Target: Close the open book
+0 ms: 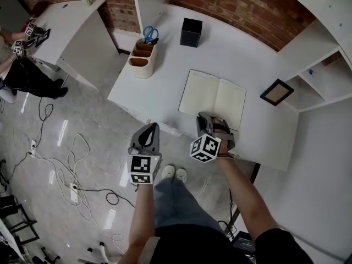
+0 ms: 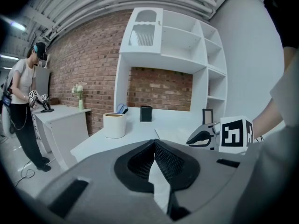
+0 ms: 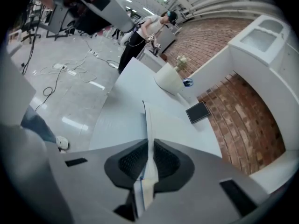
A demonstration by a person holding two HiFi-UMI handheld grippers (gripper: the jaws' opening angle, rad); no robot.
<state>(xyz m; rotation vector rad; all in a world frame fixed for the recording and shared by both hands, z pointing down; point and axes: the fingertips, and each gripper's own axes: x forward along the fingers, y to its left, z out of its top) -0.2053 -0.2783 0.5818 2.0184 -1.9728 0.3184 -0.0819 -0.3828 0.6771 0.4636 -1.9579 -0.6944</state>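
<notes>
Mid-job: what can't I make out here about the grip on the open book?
Right gripper view: whether the right tongs pinch pages or cover of the open cream-paged book; it is edge-on.
Head view: their tips, hidden under their own body.
Left gripper view: the book, partly behind the left tongs.

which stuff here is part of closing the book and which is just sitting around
In the job: open book; right gripper, on its near edge.
Lying about: desk organiser; black box; picture frame; left gripper, shut, empty.
</notes>
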